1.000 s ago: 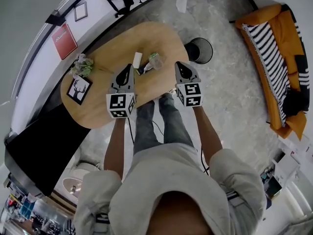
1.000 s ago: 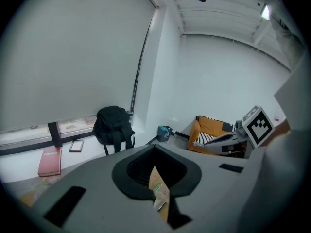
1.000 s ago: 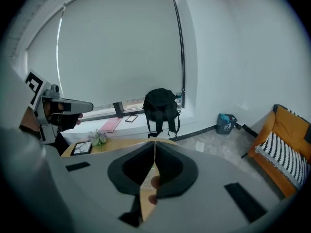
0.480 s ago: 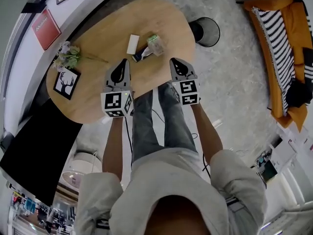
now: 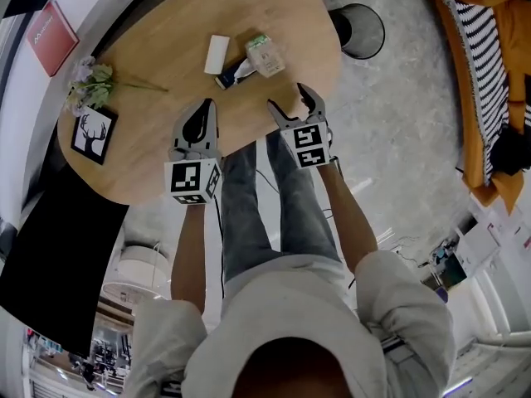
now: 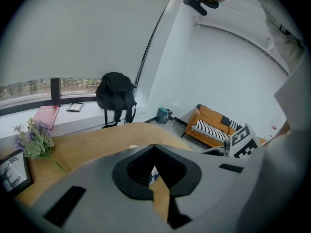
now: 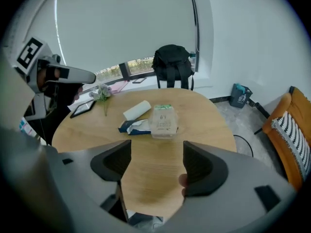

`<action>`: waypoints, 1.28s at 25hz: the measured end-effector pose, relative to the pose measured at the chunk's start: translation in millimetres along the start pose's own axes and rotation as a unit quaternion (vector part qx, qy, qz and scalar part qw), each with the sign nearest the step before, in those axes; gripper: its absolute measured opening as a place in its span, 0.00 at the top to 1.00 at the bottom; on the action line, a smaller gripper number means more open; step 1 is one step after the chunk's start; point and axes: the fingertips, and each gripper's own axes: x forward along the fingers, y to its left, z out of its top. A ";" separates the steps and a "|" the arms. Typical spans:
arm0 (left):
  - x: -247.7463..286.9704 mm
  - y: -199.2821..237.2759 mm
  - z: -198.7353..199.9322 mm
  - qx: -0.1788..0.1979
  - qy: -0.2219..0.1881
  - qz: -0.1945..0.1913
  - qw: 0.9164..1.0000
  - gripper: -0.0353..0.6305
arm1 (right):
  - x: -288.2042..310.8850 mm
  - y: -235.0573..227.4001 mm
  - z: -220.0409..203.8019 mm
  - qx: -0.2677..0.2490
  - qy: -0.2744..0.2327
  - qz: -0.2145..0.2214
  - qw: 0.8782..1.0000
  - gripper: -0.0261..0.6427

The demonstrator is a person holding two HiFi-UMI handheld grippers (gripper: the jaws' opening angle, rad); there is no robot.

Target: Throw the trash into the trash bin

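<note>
The trash lies together on the oval wooden table point(image 5: 158, 31): a white roll point(image 5: 217, 53), a torn blue wrapper point(image 5: 232, 75) and a clear plastic box with a green label point(image 5: 264, 54). The black trash bin point(image 5: 362, 30) stands on the floor just off the table's right end. My left gripper point(image 5: 202, 110) hovers over the table's near edge, its jaws shut and empty. My right gripper point(image 5: 290, 104) is beside it; its jaws have just been opening and stand wide with nothing between them. In the right gripper view the box point(image 7: 164, 121), wrapper point(image 7: 133, 126) and roll point(image 7: 137, 109) lie ahead of the jaws.
A bunch of flowers point(image 5: 91, 85), a framed deer picture point(image 5: 91, 135) and a red book point(image 5: 51, 36) are at the table's left. An orange sofa with a striped cushion point(image 5: 489, 81) stands at the right. A black backpack point(image 7: 172, 64) sits by the window.
Both grippers have come down toward the table's near edge. The right gripper's jaws, shut before, now stand wide apart. The left jaws have stayed shut.
</note>
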 end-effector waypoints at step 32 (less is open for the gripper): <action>11.4 -7.2 -12.1 0.007 0.003 -0.003 1.000 0.92 | 51.5 -26.8 21.6 0.004 -0.030 -0.037 0.999 0.51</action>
